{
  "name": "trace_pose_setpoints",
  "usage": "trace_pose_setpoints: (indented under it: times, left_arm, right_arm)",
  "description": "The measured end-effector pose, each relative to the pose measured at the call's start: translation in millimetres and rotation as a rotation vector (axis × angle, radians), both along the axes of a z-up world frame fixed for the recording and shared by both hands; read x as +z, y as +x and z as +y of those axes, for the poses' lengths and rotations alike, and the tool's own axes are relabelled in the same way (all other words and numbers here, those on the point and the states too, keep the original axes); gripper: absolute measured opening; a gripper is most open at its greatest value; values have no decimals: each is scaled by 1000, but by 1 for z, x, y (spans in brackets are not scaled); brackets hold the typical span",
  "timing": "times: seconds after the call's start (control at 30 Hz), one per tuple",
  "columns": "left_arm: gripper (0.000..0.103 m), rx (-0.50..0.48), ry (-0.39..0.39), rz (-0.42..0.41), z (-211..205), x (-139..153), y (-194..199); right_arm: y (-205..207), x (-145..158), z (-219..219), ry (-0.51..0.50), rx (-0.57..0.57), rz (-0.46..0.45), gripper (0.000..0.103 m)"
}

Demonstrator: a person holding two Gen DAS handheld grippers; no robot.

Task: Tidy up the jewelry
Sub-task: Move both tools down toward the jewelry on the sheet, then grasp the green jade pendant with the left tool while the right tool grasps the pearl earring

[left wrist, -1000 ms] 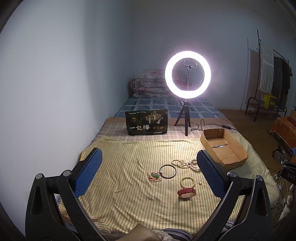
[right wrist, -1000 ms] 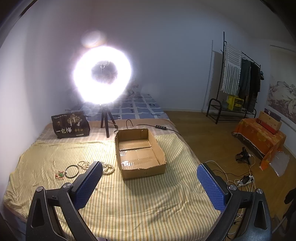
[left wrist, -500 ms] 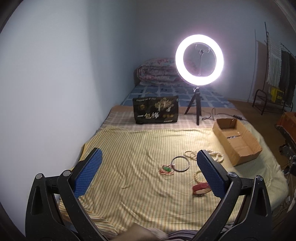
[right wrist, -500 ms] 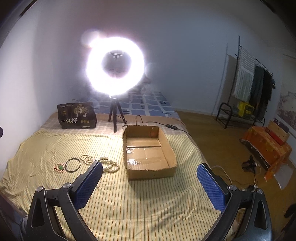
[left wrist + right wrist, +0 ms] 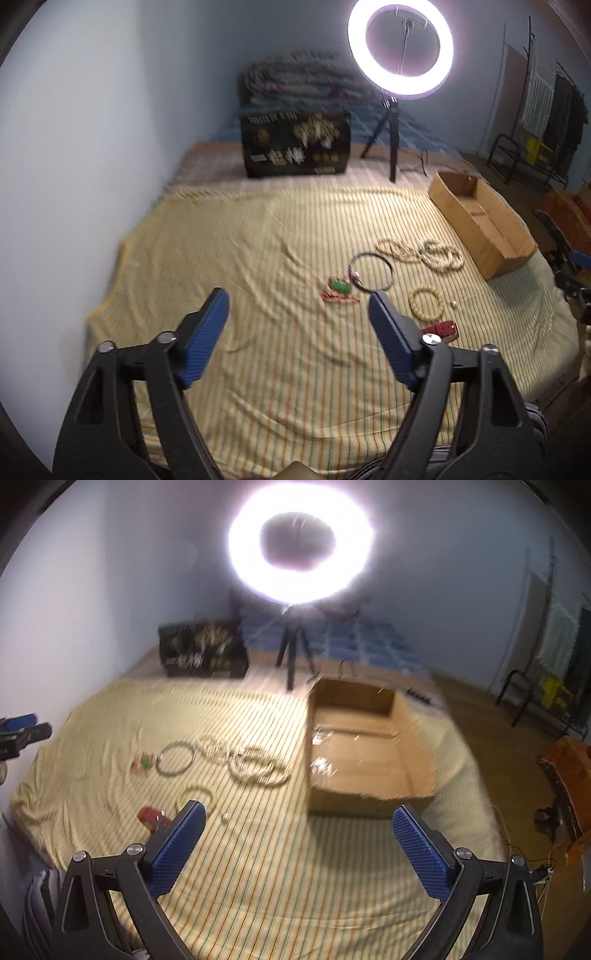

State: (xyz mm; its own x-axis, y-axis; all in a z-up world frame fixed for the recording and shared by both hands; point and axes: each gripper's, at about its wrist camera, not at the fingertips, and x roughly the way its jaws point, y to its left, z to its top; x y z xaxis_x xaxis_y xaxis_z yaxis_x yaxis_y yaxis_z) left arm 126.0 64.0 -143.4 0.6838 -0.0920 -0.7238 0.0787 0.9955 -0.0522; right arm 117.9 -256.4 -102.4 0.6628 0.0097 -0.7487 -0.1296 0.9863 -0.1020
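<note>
Jewelry lies on the yellow striped bedspread [image 5: 258, 258]: a green pendant on red cord [image 5: 340, 287], a dark hoop [image 5: 371, 272], pale bead necklaces [image 5: 424, 253], a small bead bracelet [image 5: 426, 303] and a red strap [image 5: 443, 328]. An open cardboard box [image 5: 354, 746] sits to their right. My left gripper [image 5: 297, 308] hovers above the cloth short of the pendant, its jaws closing with nothing between them. My right gripper [image 5: 297, 818] hangs open and empty in front of the box, with the red strap [image 5: 151, 816] and the bracelet [image 5: 197, 794] by its left finger.
A lit ring light [image 5: 400, 50] on a tripod stands at the back, beside a black printed bag [image 5: 295, 147]. Folded bedding [image 5: 303, 77] lies behind. A wall runs along the left. A clothes rack [image 5: 546, 110] and wooden floor lie to the right.
Both grippers have dropped toward the bed and tilted downward, so the jewelry and box appear nearer. The left gripper's jaws have narrowed. Nothing has been picked up.
</note>
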Motion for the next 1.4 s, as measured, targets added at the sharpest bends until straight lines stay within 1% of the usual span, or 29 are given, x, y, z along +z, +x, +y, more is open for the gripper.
trace_pose_setpoints:
  times: [0.1,0.13,0.17,0.2,0.3,0.37,0.4,0.53,0.67,0.7,0.73,0.8,0.87,0.93,1.07,1.13,1.27,1.4]
  left_arm:
    - [66,-24,-44,51,0,-18,12]
    - [64,-32,-54,66,-1,-23,15]
    - [59,-38,-63,80,-2,-28,19]
    - [56,-47,-78,94,-3,-33,23]
    - [55,-84,-114,135,-7,-48,35]
    - [55,-108,-123,149,-12,-55,42]
    - [54,-117,-125,153,-13,-59,46]
    - [54,-156,-115,166,-22,-73,62]
    - [52,-192,-95,183,-31,-87,75]
    - [49,-206,-84,186,-33,-91,79]
    - [48,-217,-74,189,-35,-95,81]
    - [48,-238,-59,190,-39,-99,84]
    - [48,-258,-47,188,-41,-102,87]
    - [48,-270,-35,187,-42,-105,90]
    - [48,-281,-28,193,-42,-111,97]
    - [48,-293,-12,191,-43,-114,100]
    - [48,-318,10,194,-48,-118,106]
    - [47,-336,56,188,-54,-123,113]
  right_arm:
    - [9,-17,3,22,36,56,93]
    - [11,-21,3,32,44,71,88]
    - [16,-27,3,51,56,91,84]
    - [18,-32,3,62,62,106,82]
    - [27,-43,5,79,84,141,76]
    - [34,-53,10,76,113,163,71]
    - [36,-58,13,76,130,174,70]
    - [47,-76,21,100,187,224,60]
    - [58,-92,26,118,215,265,50]
    - [60,-97,28,112,223,275,49]
    - [63,-101,30,109,233,285,47]
    - [69,-109,33,115,248,303,45]
    - [73,-115,36,127,268,322,39]
    - [76,-122,40,129,287,340,37]
    - [78,-131,48,111,324,357,36]
    - [79,-134,51,91,339,360,36]
    - [81,-135,50,94,346,362,35]
    - [83,-135,50,87,351,359,34]
